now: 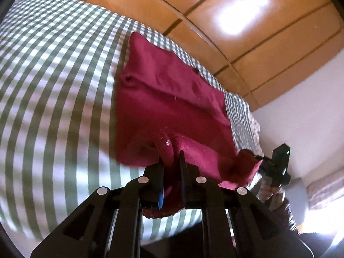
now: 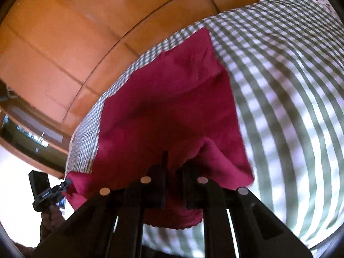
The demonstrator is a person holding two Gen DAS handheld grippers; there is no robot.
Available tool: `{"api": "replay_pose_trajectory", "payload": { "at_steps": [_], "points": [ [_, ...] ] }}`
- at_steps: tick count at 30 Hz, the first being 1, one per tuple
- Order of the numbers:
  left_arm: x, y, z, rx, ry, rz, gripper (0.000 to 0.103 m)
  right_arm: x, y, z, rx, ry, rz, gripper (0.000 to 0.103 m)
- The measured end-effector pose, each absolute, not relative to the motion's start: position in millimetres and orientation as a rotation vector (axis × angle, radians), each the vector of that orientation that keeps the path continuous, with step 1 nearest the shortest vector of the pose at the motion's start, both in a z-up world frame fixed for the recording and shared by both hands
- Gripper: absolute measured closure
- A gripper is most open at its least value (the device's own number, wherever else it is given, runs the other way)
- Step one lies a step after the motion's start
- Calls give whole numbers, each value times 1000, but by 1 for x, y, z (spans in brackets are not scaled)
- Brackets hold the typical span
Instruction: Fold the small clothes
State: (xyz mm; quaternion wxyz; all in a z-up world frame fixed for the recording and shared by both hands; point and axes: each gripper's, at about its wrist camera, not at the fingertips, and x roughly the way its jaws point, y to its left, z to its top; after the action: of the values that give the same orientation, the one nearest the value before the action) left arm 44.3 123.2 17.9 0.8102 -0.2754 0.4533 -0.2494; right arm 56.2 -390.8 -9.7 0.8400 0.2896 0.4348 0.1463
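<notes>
A dark red garment [image 1: 172, 94] lies spread on a green-and-white checked bed cover [image 1: 53, 81]. Its near edge is lifted off the cover by both grippers. My left gripper [image 1: 171, 157] is shut on a bunched fold of the near edge. In the same view the right gripper [image 1: 261, 160] shows at lower right, holding the other near corner. The right wrist view has the red garment [image 2: 167, 107] filling the centre. There my right gripper [image 2: 174, 159] is shut on a pinched ridge of the cloth. The left gripper [image 2: 66, 182] appears at lower left on the garment's other corner.
Behind the bed stand orange-brown wooden wardrobe doors [image 1: 247, 21], which also fill the upper left as wooden doors [image 2: 53, 43] in the right wrist view. A white wall [image 1: 311, 107] lies to the right. A hand [image 1: 271, 191] holds the right gripper. The checked cover [image 2: 290, 86] stretches wide on both sides.
</notes>
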Motion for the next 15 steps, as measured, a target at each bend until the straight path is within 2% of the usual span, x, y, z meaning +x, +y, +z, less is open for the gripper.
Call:
{"api": "replay_pose_trajectory", "payload": {
  "at_steps": [3, 5, 6, 7, 9, 10, 11, 12, 15],
  "points": [
    [78, 122, 15, -619, 973, -505, 92, 81, -395, -13, 641, 914, 267, 92],
    [96, 121, 12, -638, 966, -488, 92, 94, -396, -11, 640, 909, 244, 89],
    [107, 121, 11, -653, 966, -470, 92, 100, -397, -11, 647, 908, 242, 77],
    [117, 122, 9, -679, 968, -464, 92, 103, -398, -11, 660, 905, 245, 59],
    [129, 128, 6, -736, 971, -432, 68, 109, -401, -11, 674, 884, 246, 42],
    [131, 132, 5, -759, 961, -412, 45, 107, -403, -8, 671, 864, 235, 26],
    [132, 137, 5, -777, 940, -389, 37, 106, -407, -8, 673, 848, 225, 18],
    [131, 143, 5, -781, 925, -375, 37, 103, -412, -6, 681, 828, 215, 11],
    [119, 155, 1, -734, 927, -359, 37, 90, -430, 0, 689, 796, 204, 11]
  ]
}}
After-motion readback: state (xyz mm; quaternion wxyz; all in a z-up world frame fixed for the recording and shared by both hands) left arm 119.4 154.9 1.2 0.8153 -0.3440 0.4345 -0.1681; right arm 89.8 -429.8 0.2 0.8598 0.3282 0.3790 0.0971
